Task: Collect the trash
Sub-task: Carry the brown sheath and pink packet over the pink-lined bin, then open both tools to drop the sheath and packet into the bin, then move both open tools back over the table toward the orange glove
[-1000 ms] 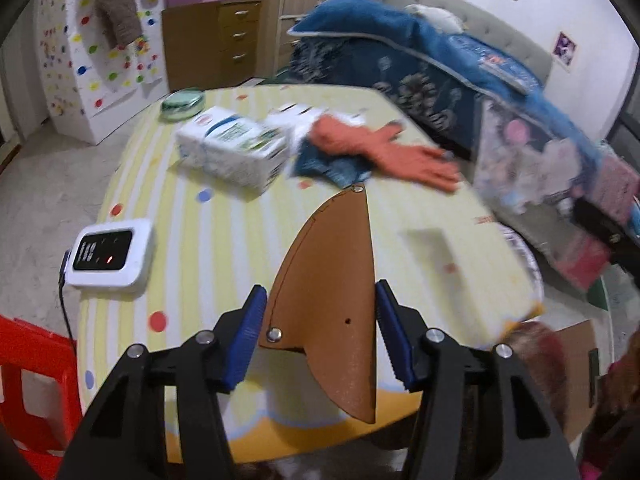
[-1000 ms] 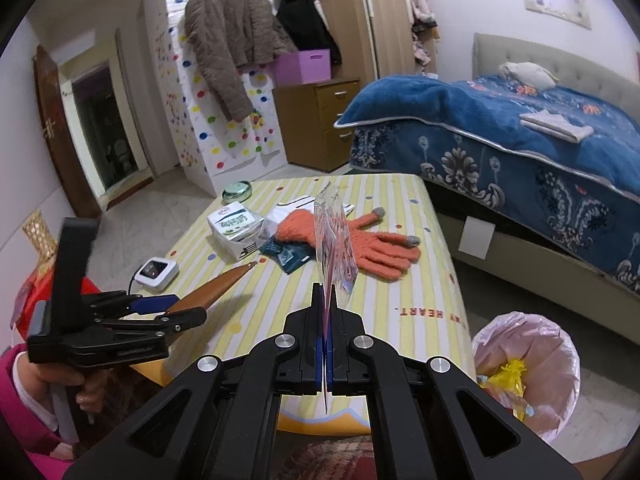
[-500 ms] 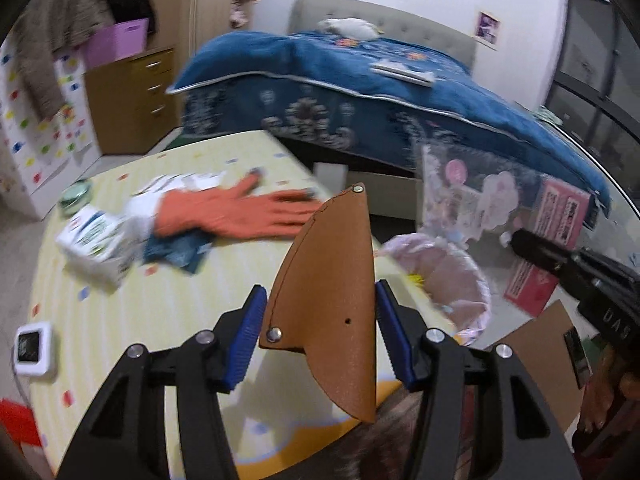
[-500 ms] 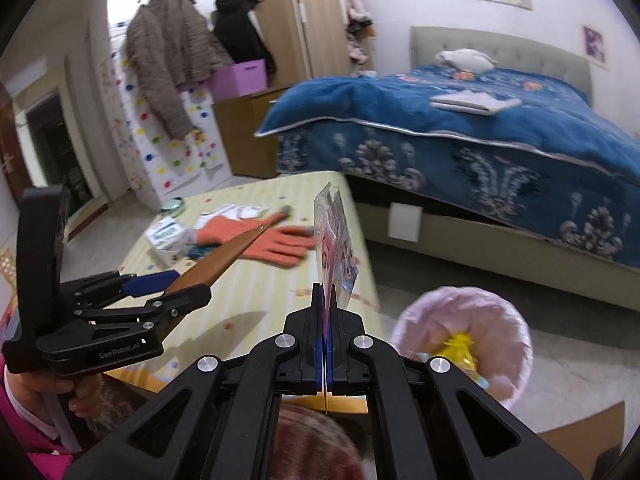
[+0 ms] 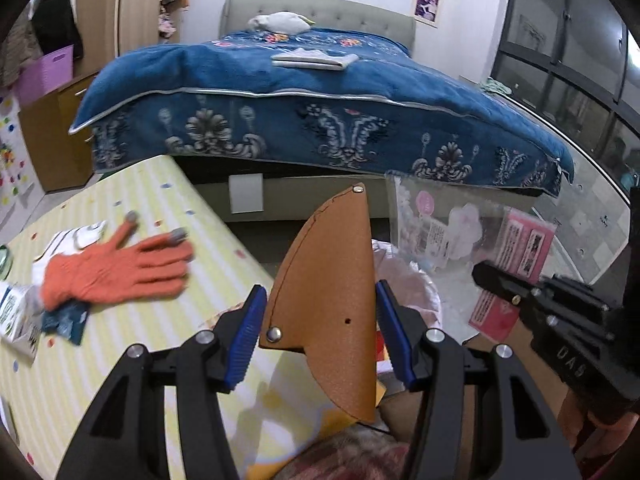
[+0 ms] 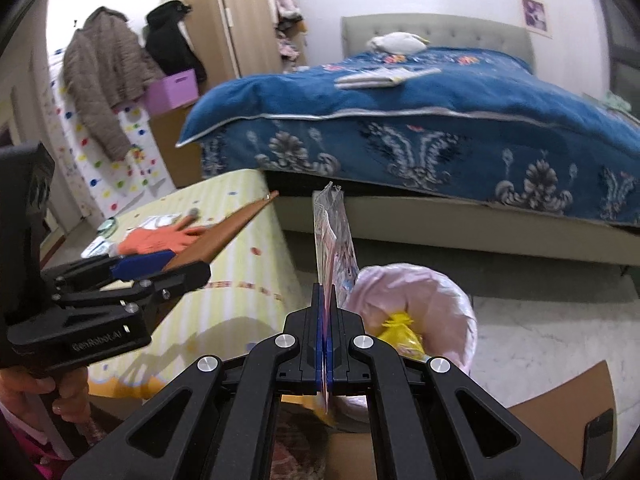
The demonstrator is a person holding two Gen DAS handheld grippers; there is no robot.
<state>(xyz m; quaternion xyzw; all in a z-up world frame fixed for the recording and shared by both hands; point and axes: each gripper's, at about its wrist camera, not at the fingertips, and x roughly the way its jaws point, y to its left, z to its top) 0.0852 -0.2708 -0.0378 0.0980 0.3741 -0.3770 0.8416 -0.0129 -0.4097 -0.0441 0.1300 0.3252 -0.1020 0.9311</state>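
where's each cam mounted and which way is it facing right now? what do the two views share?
Left wrist: sits on the left hand-held gripper, looks along its fingers past the brown leather piece toward the bed; the right hand-held gripper shows at right.
Right wrist: sits on the right hand-held gripper, shut on a clear wrapper, above the pink-lined bin; a hand shows at lower left.
Shared: bed, striped table, orange glove, bin.

Home bedroom. Bed [image 6: 440, 120] with blue floral quilt and padded grey headboard [image 6: 436, 32] along far wall. Wooden wardrobe [image 6: 224, 20], coats [image 6: 104, 76] hung beside it, purple storage bin [image 6: 172, 90] on a low dresser. Striped, dotted table [image 5: 120, 320] stands near.
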